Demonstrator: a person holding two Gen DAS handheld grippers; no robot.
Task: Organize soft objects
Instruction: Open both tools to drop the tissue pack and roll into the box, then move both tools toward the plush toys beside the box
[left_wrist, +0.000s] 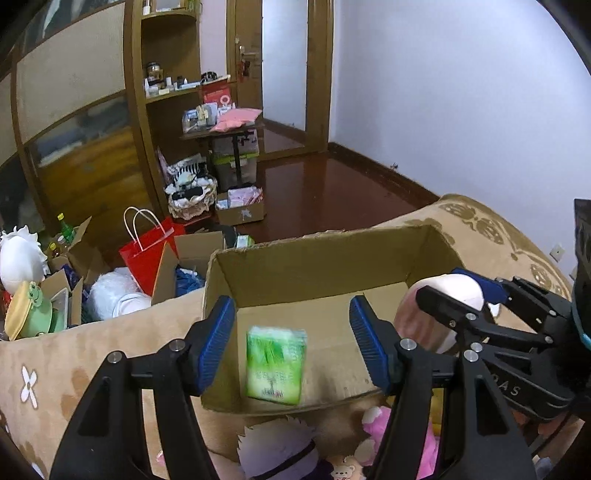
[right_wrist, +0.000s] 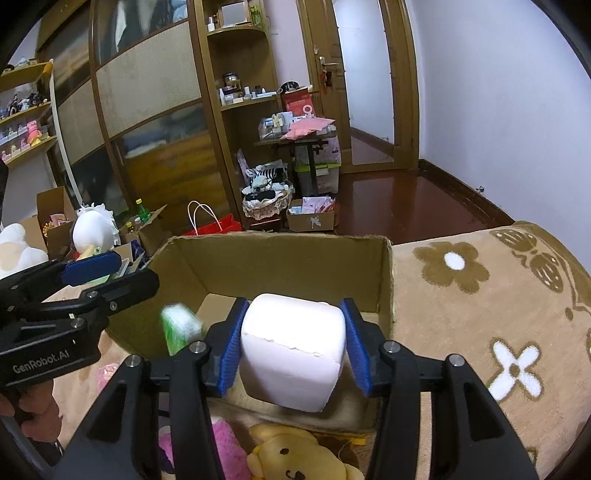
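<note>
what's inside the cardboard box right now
A green tissue pack, blurred, shows between the left gripper's open jaws against the cardboard box floor. The right gripper hangs a pale soft block over it, covering that corner.

Your fingers point over a flowered beige blanket (right_wrist: 480, 314). An open cardboard box (right_wrist: 280, 258) sits on it ahead; plush toys (right_wrist: 295, 458) lie below them.
</note>
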